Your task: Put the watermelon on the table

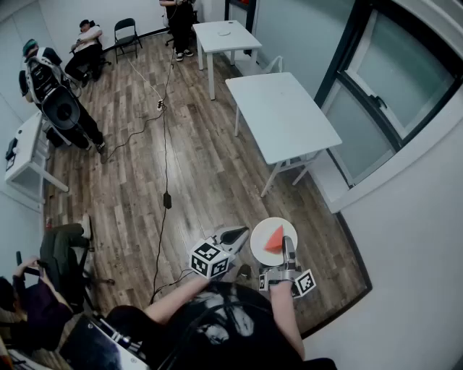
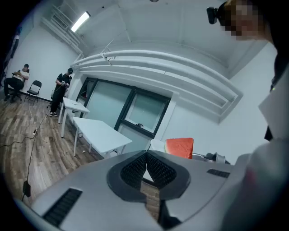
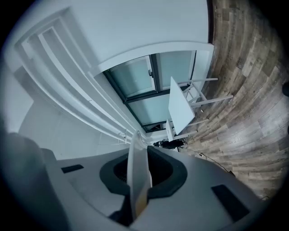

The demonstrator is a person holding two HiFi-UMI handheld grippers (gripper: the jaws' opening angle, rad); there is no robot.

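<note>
A red watermelon slice (image 1: 275,239) lies on a round white plate (image 1: 260,235) held in the air over the wood floor. My right gripper (image 1: 289,250) is shut on the plate's near rim. In the right gripper view the plate (image 3: 137,171) stands edge-on between the jaws. My left gripper (image 1: 236,235) hangs just left of the plate, shut and holding nothing. In the left gripper view the watermelon slice (image 2: 179,147) and the plate (image 2: 157,145) show just beyond its closed fingertips (image 2: 146,159). A white table (image 1: 282,115) stands ahead by the window.
A second white table (image 1: 224,35) stands farther back. People sit and stand at the far left (image 1: 54,87) and at the back (image 1: 181,22). A black cable (image 1: 165,166) runs along the floor. A folding chair (image 1: 126,32) stands by the back wall.
</note>
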